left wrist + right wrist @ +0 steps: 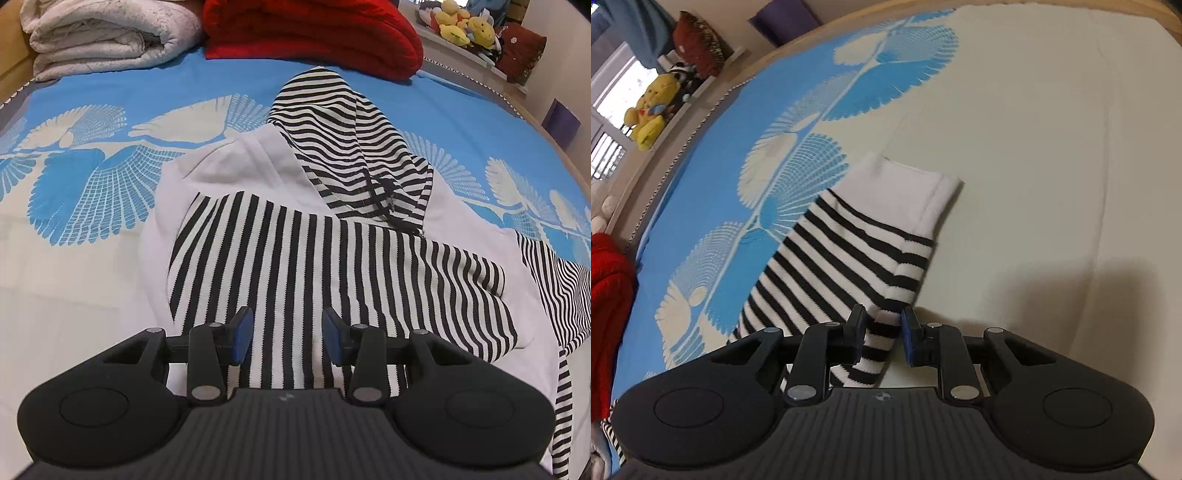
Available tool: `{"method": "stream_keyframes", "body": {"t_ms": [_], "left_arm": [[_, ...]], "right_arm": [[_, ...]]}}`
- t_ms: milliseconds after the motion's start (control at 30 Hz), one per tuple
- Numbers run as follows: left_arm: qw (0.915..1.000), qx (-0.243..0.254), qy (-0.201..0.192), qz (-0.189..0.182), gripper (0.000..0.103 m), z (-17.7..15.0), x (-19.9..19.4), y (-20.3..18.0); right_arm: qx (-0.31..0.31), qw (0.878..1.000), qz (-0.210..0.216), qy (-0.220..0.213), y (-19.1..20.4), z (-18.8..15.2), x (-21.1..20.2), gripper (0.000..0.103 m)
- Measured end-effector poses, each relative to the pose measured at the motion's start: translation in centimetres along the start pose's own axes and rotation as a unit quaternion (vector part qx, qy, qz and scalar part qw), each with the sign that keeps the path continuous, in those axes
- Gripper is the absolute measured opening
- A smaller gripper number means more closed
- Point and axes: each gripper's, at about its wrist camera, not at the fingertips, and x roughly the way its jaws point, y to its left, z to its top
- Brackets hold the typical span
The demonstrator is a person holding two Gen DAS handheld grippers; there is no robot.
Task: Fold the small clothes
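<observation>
A black-and-white striped hoodie (295,251) with white side panels lies spread on the bed, its striped hood (332,129) pointing away from me. My left gripper (286,338) hovers over the lower striped body, open, with nothing between its blue pads. In the right wrist view one striped sleeve (842,258) lies flat on the bedspread and ends in a white cuff (905,188). My right gripper (882,332) stands narrowly open astride the sleeve's near edge. The fabric runs between the fingers, and a small gap shows at the right pad (909,341).
The bedspread (92,184) is blue and cream with a fan-leaf print. A folded white blanket (107,33) and a red knit blanket (314,33) lie at the far end. Plush toys (465,22) sit on a ledge beyond the bed's right edge.
</observation>
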Motion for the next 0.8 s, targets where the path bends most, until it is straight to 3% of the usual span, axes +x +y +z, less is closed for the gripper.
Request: {"method": "stream_keyframes", "body": {"t_ms": [233, 333, 600, 700, 733, 800], "left_arm": [[1.0000, -0.005, 0.000, -0.001, 0.045, 0.1, -0.1, 0.3], [0.9999, -0.012, -0.002, -0.001, 0.045, 0.4, -0.4, 0.9], [0.9991, -0.040, -0.012, 0.001, 0.045, 0.8, -1.6, 3.5], [0.9986, -0.050, -0.016, -0.002, 0.045, 1.0, -2.3, 4.5], [0.9983, -0.056, -0.020, -0.002, 0.045, 1.1, -2.6, 5.0], [0.9972, -0.070, -0.025, 0.001, 0.045, 1.4, -3.0, 6.0]], "right_arm": [[-0.003, 1.000, -0.009, -0.018, 0.5, -0.3, 0.2, 0.021], [-0.015, 0.999, -0.014, -0.025, 0.9, -0.4, 0.2, 0.006], [-0.099, 0.988, -0.007, -0.116, 6.5, -1.5, -3.8, 0.005], [-0.186, 0.970, 0.009, -0.155, 11.0, -3.9, -6.3, 0.005], [-0.241, 0.954, 0.023, -0.175, 13.3, -5.8, -7.7, 0.005], [-0.358, 0.907, 0.099, -0.197, 18.3, -11.6, -11.2, 0.005]]}}
